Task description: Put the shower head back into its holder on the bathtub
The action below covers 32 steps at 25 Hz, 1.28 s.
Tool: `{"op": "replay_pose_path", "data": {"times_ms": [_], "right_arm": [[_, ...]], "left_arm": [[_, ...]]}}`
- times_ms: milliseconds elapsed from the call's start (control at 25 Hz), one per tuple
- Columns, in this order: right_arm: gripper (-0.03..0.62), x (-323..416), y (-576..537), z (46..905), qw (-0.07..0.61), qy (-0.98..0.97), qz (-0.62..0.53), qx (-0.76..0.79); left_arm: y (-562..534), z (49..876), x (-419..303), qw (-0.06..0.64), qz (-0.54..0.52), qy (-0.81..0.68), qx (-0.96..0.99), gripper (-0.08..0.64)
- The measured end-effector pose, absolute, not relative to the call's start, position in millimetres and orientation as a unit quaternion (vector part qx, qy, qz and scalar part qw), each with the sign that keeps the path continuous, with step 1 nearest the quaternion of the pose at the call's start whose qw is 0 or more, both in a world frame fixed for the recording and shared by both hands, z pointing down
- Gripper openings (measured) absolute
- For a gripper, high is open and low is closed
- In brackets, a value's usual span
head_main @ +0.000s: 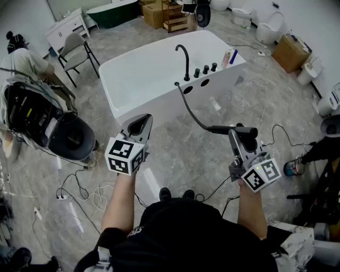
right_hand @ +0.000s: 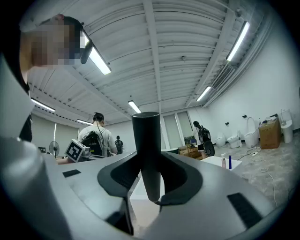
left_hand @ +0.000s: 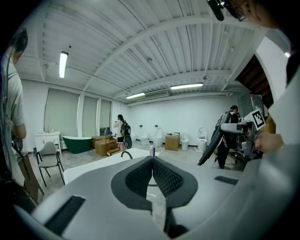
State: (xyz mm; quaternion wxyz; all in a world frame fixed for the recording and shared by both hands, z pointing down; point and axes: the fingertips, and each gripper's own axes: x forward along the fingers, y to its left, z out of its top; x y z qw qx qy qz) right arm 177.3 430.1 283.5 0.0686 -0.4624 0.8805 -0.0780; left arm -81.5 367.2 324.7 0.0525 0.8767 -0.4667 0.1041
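A white bathtub (head_main: 114, 65) stands ahead with a black curved faucet (head_main: 183, 56) and knobs on its near deck. A black hose (head_main: 192, 114) runs from a round deck hole (head_main: 187, 89) to the black shower head (head_main: 234, 129). My right gripper (head_main: 240, 133) is shut on the shower head's handle (right_hand: 146, 131), which stands upright between the pads (right_hand: 164, 157). The gripper is held level, right of and short of the tub. My left gripper (head_main: 141, 123) is shut with nothing in it (left_hand: 152, 159). It points at the tub (left_hand: 93, 166) from in front.
A grey chair (head_main: 77, 48) and a seated person are at the far left, with a black round unit (head_main: 71, 138) beside them. Cables (head_main: 79, 191) lie on the floor left and right. Bottles (head_main: 229, 56) stand on the tub's right corner. Cardboard boxes (head_main: 154, 13) and toilets are beyond.
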Motion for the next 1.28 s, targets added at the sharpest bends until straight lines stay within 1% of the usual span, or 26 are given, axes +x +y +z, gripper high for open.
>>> {"op": "replay_pose_path", "data": {"times_ms": [320, 480, 920, 1280], "right_arm": [[0.149, 201, 434, 287, 0.070, 0.878, -0.087, -0.465], [0.150, 220, 432, 286, 0.088, 0.878, -0.103, -0.458], [0.152, 254, 422, 289, 0.097, 0.883, -0.097, -0.449], [0.150, 255, 363, 305, 0.086, 0.879, -0.107, -0.457]], "left_arm": [[378, 328, -56, 0.053, 0.118, -0.461, 0.878, 0.017], [373, 326, -40, 0.050, 0.124, -0.465, 0.875, 0.017], [371, 327, 1, 0.044, 0.121, -0.472, 0.872, 0.017], [305, 343, -1, 0.054, 0.108, -0.472, 0.873, 0.017]]}}
